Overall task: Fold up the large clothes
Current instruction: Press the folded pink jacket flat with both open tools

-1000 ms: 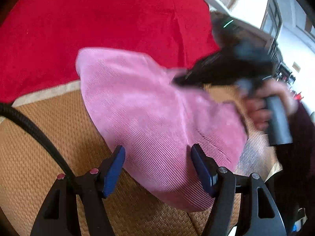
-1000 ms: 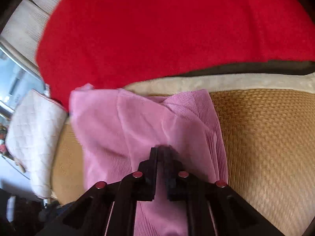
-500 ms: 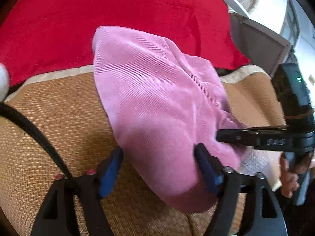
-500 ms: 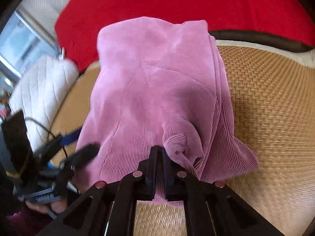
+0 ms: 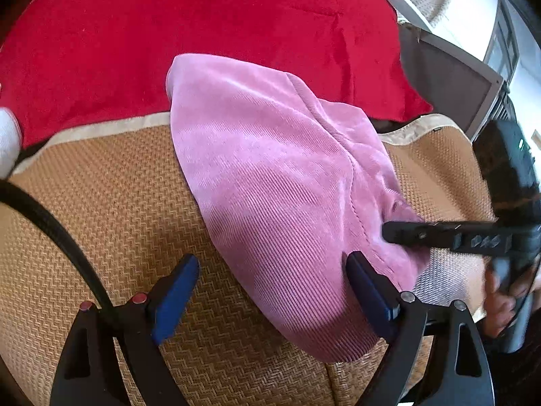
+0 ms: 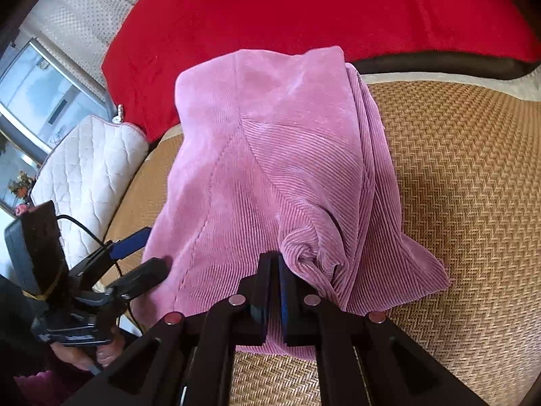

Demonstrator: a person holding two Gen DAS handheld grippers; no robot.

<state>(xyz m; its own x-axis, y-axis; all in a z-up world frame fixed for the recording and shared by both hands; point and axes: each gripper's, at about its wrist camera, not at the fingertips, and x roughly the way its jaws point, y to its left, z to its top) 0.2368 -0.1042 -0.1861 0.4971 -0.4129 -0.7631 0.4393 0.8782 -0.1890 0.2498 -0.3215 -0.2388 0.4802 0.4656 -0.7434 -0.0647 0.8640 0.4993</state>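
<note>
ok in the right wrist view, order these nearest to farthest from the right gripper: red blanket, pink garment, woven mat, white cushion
1. pink garment: bunched right at the shut tips of the right gripper.
2. woven mat: under the garment, bare to the right.
3. white cushion: off to the left, past the mat's edge.
4. red blanket: across the top, behind everything.

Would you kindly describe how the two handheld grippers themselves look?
Both are black plastic frames with triangular cut-outs and small round red and silver studs. The left gripper has blue finger pads and a black cable alongside. The right gripper has dark pads with a blue edge.
</note>
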